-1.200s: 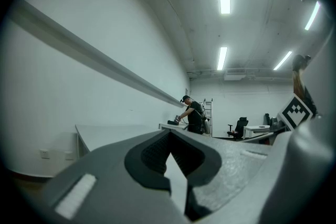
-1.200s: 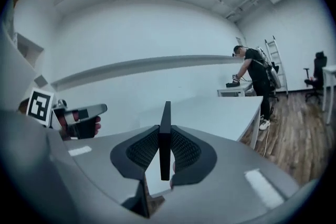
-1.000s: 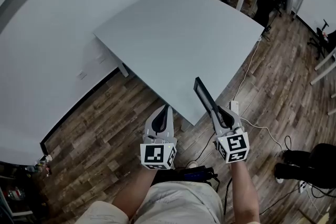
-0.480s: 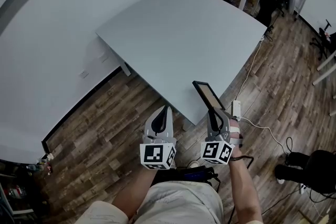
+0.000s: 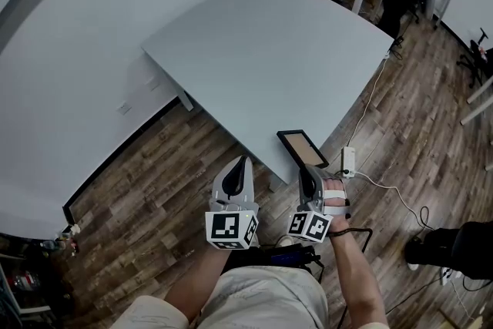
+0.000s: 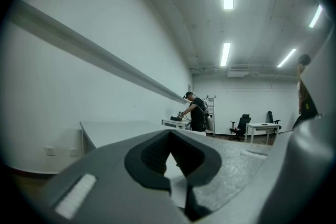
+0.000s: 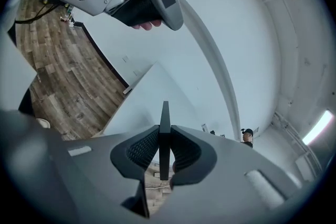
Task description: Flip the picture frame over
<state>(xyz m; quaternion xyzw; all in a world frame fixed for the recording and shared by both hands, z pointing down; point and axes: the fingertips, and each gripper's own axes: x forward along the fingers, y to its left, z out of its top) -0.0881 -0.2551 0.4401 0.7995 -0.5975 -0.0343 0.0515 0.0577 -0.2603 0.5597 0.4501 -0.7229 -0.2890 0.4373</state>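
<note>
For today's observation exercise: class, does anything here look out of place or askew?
Only the picture frame: rather than lying on the table, it is clamped by one edge in the right gripper, tilted, at the table's near corner.

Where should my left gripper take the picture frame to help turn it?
Pinch the picture frame on its long left rim, coming in from the left: it is a thin flat panel lying nearly level, and the right gripper clamps its near short edge.
</note>
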